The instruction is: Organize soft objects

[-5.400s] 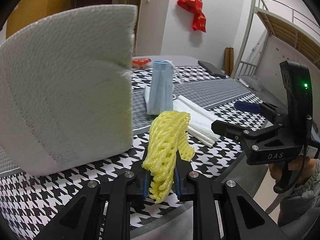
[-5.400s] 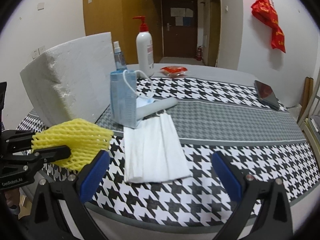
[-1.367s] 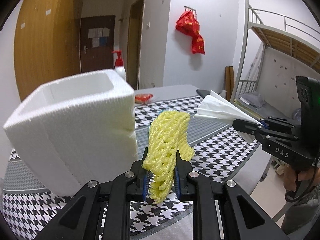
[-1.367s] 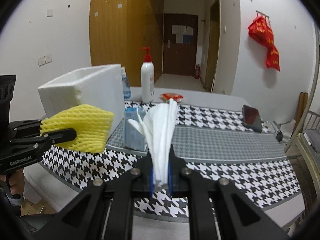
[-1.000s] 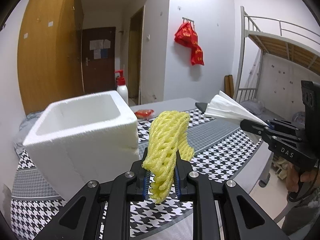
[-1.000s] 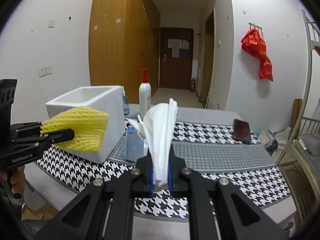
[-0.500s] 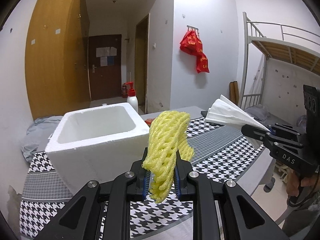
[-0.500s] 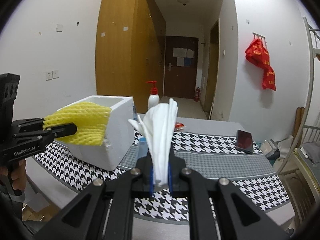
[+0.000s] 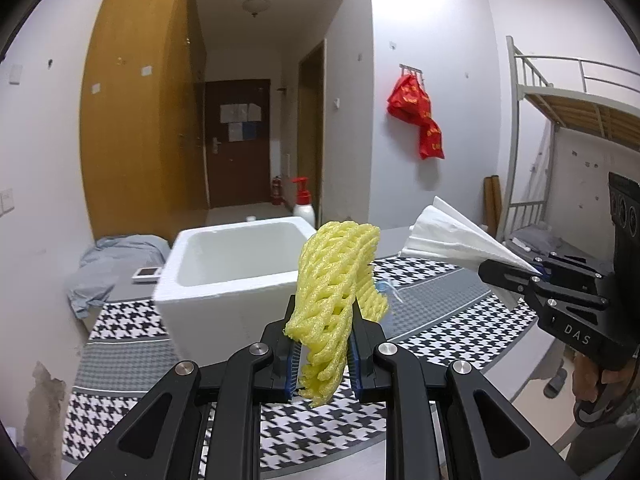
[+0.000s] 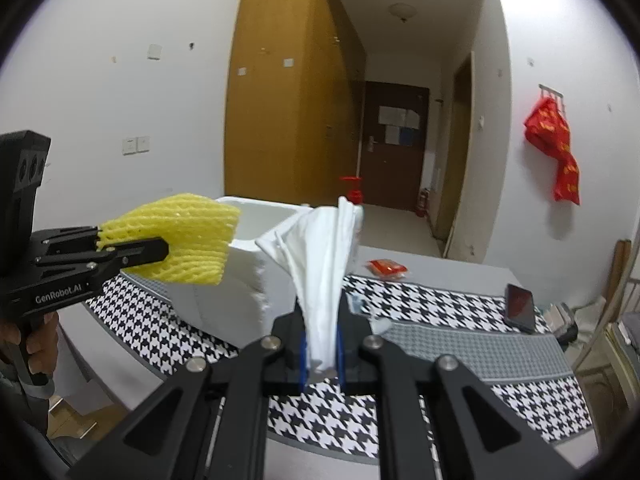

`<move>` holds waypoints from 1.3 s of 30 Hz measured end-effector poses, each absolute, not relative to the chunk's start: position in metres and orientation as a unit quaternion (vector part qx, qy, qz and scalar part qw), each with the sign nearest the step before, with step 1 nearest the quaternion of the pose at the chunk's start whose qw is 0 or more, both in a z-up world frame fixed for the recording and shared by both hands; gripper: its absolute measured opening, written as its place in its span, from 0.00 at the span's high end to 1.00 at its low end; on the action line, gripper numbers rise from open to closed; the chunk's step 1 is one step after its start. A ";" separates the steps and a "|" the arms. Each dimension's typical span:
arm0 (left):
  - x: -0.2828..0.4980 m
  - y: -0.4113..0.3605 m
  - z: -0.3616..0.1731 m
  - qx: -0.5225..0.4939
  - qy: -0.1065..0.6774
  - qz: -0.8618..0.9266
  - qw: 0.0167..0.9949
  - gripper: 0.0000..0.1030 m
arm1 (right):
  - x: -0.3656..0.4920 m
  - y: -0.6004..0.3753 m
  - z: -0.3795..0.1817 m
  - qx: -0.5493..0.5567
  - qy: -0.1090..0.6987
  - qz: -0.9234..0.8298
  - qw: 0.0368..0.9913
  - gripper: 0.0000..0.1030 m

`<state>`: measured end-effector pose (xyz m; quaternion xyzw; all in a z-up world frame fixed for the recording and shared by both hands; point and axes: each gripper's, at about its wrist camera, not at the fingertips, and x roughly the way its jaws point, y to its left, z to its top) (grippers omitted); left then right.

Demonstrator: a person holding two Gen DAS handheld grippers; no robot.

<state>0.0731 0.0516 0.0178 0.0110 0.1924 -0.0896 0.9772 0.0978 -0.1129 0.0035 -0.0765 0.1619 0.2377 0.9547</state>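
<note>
Change since earlier: both grippers have risen from the worktop [image 9: 120,320]; the foam box [image 9: 224,280], once a blank wall filling the left wrist view, now shows its open top, and the white cloth has left the tabletop for the right jaws.
Left gripper [image 9: 323,354]: jaws clenched on the yellow foam net [image 9: 336,280], which stands up out of them toward 12 o'clock.
Right gripper [image 10: 322,354]: jaws clamped tight on the white cloth [image 10: 324,264], which fans upward from the pinch.
Where the net is: in the air, near the box's front rim, at 3 o'clock of the opening in the left wrist view.
Where the cloth is: in the air at 3 o'clock of the net, not yet over the box.
Box: upright on the houndstooth cover, cavity looks empty as far as visible.
Other things: a blue mask peeks out at 5 o'clock of the net; pump bottle [image 9: 304,204] behind the box at 12 o'clock; phone [image 10: 519,307] at 3 o'clock in the right wrist view.
Likely step: carrying both pieces to the box.
Risk one: releasing short of the opening would drop the light net on the rim or outside.
Risk two: the springy mesh may snag on the pads and cling.
Risk three: the grippers are close together and may collide above the box.
Risk four: a bump could shove the light box.
</note>
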 end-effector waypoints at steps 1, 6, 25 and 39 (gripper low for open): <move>0.073 0.054 0.018 0.011 0.192 -0.086 0.978 0.80 | 0.098 -0.111 0.004 -0.078 0.161 0.241 0.954 0.87; 0.068 0.066 0.021 0.003 0.189 -0.065 0.980 0.80 | 0.099 -0.097 0.005 -0.085 0.158 0.262 0.948 0.87; 0.064 0.096 0.030 -0.001 0.174 -0.020 0.985 0.80 | 0.118 -0.056 0.013 -0.102 0.155 0.305 0.934 0.87; 0.083 0.110 0.035 -0.009 0.172 -0.005 0.985 0.80 | 0.147 -0.028 0.025 -0.105 0.162 0.322 0.927 0.87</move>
